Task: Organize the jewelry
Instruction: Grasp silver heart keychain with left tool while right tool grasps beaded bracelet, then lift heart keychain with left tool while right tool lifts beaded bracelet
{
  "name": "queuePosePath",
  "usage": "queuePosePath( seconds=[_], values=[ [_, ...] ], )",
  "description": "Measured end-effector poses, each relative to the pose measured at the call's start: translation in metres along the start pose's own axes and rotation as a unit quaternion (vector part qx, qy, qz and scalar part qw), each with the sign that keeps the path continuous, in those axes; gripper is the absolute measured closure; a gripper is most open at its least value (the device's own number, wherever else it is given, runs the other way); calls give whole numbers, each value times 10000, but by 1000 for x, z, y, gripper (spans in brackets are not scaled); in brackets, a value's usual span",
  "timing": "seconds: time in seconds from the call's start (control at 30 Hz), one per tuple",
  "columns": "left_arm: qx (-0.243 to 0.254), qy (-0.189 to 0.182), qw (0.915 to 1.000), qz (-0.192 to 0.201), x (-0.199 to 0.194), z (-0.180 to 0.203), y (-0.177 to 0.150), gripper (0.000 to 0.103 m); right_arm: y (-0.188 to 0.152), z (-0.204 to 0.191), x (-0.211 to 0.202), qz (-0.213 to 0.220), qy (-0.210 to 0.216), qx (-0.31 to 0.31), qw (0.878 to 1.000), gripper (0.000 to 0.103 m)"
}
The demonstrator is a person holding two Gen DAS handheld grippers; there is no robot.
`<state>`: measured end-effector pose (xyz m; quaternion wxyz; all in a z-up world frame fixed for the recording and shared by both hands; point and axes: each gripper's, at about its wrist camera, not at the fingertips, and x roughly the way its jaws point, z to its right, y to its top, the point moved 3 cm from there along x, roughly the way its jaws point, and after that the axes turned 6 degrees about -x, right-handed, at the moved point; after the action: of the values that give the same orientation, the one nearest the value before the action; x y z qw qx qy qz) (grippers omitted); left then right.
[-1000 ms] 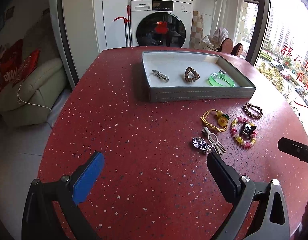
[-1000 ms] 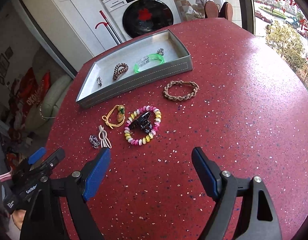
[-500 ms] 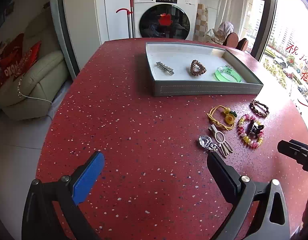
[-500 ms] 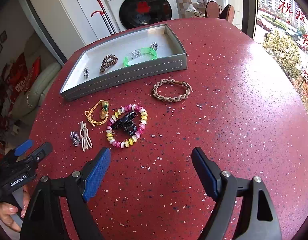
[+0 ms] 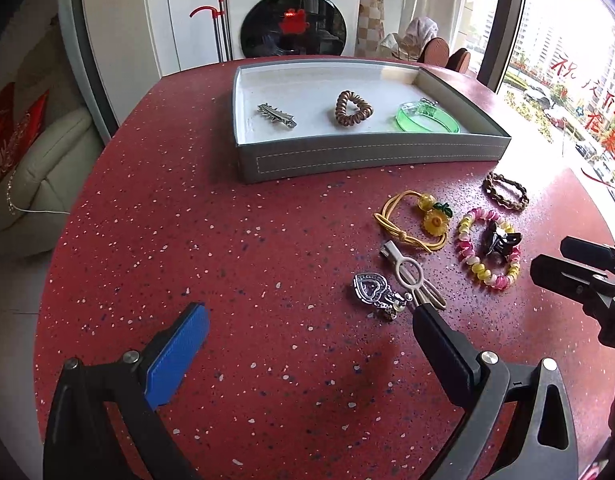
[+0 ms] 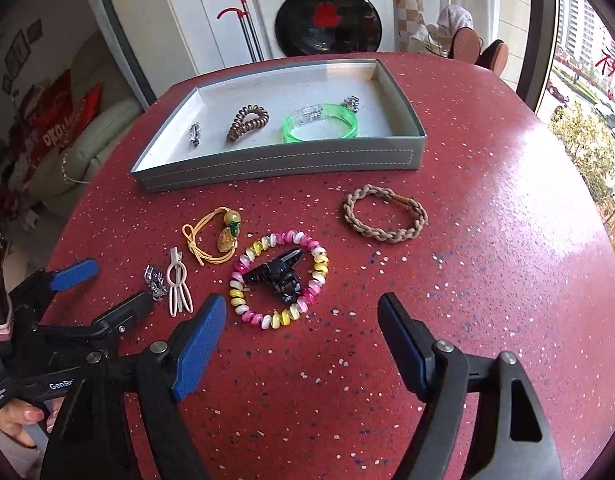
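A grey tray [image 5: 347,158] [image 6: 275,162] on the red table holds a silver clip [image 5: 276,115], a brown coil tie [image 5: 352,109] and a green bangle [image 5: 427,120]. In front of it lie a yellow cord tie [image 5: 417,222], a pink-yellow coil bracelet [image 6: 279,280] around a black claw clip [image 6: 277,274], a braided brown band [image 6: 385,218], a cream clip [image 5: 413,276] and a heart charm [image 5: 371,288]. My left gripper [image 5: 307,336] is open, just before the charm. My right gripper [image 6: 303,328] is open, just before the coil bracelet.
The red speckled table [image 5: 227,240] is round, with its edge close on the left. A washing machine [image 5: 293,12] and a mop stand behind it. A cream sofa [image 5: 31,172] is at the left, a window at the right.
Both grippers have moved forward towards the loose jewelry. The items now sit closer and larger in both views. Both stay open.
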<state>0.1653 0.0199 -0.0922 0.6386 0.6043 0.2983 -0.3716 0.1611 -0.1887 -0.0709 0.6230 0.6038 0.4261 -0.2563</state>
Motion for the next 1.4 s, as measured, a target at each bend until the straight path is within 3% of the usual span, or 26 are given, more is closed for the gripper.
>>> queuePosePath(
  seconds=[0.07, 0.23, 0.43, 0.5, 0.6, 0.7, 0.77, 0.8, 0.87, 0.9, 1.2, 1.4],
  values=[
    [59, 14, 10000, -56, 4, 2, 1, 0, 5, -6, 5, -22, 20, -137, 9999, 30],
    [58, -9, 9999, -92, 11, 5, 1, 0, 11, -16, 19, -129, 74, -422, 9990, 54],
    [116, -16, 9999, -71, 15, 11, 6, 3, 14, -18, 24, -126, 33, -511, 9986, 65],
    [164, -17, 9999, -44, 14, 14, 8, 11, 13, -19, 23, -123, 10, -556, 9984, 66],
    [215, -82, 9997, -65, 14, 19, 9, 11, 12, -22, 21, -128, -27, -680, 9976, 68],
    [305, -96, 9995, -17, 13, 24, 9, 23, 11, -27, 23, -144, -199, -913, 9955, 69],
    [328, -112, 9994, -9, 12, 25, 10, 30, 11, -31, 24, -132, -348, -1056, 9937, 75],
    [337, -115, 9994, 10, 11, 26, 10, 34, 11, -31, 24, -130, -430, -1101, 9929, 85],
    [336, -107, 9994, 31, 10, 26, 10, 50, 10, -29, 23, -107, -372, -1026, 9940, 84],
    [336, -127, 9993, 45, 9, 25, 10, 52, 10, -28, 21, -68, -356, -977, 9946, 84],
    [-91, -546, 9985, 43, 0, 7, 10, 54, 9, -13, 0, 186, -13, -463, 9988, 84],
    [-265, -585, 9979, 46, -9, -7, 9, 54, 7, -7, -10, 238, 209, -205, 9993, 84]
  ],
)
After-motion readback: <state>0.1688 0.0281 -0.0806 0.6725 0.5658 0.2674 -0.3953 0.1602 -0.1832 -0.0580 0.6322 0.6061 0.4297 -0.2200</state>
